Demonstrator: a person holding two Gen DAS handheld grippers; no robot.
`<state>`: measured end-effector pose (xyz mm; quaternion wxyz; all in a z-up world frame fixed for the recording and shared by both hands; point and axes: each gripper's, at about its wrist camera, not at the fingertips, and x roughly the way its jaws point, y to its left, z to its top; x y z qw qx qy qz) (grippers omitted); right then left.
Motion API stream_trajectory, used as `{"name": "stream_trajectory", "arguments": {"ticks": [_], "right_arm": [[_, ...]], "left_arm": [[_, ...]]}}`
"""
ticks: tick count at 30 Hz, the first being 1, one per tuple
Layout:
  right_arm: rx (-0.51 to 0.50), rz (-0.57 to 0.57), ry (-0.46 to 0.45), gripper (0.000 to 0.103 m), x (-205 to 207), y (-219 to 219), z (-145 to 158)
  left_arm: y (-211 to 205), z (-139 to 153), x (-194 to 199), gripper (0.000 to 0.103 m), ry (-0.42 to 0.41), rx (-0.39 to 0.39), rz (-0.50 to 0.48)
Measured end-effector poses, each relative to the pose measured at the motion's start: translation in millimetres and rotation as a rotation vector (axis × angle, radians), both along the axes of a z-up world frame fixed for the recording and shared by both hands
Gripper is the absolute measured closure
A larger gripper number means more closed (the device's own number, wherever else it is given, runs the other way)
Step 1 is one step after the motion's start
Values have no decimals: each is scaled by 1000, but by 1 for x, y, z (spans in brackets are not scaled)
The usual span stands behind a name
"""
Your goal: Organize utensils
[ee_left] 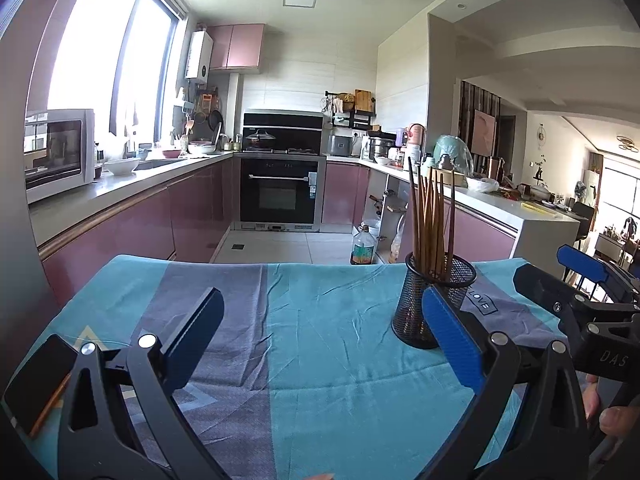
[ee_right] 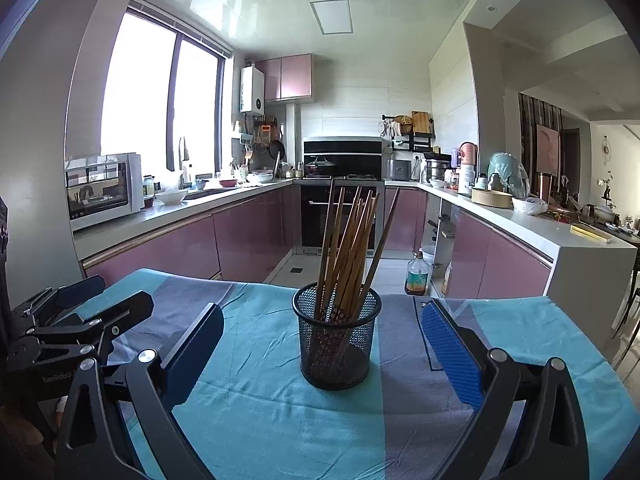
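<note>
1. Seen from the left wrist, the left gripper point(ee_left: 324, 344) has its fingers spread wide and holds nothing. The mesh cup point(ee_left: 434, 300) stands upright on the tablecloth point(ee_left: 320, 360), ahead and to the right of this gripper, just behind its right finger, not between the two.
2. Chopsticks point(ee_left: 432, 216) stand in the cup, long axis nearly vertical, fanned a little. The right gripper point(ee_left: 576, 276) shows to the right of the cup.
3. Seen from the right wrist, the right gripper point(ee_right: 320, 344) is also spread wide and empty. The mesh cup point(ee_right: 337, 336) sits straight ahead, centred in the gap and touching neither finger.
4. Chopsticks point(ee_right: 348, 240) lean slightly right above the cup's rim. The left gripper point(ee_right: 80, 312) lies well left of the cup.
5. Judging by this, the right gripper is the better lined up with the cup; no loose utensil is clearly visible on the cloth.
</note>
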<state>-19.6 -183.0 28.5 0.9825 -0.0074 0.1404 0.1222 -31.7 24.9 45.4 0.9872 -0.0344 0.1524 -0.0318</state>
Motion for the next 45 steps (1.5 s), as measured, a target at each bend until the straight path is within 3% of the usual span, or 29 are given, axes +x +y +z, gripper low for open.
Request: {"name": "stream_trajectory", "arguments": {"ticks": [17,45], "right_arm": [[11,-49,-50,7,-6,-1,-7],[24,-62,-74,7,-10,-4,-6]], "left_arm": [[-1,-7,-2,5,-46,4,33],[-8,-12,1,5,-50,4,26]]}}
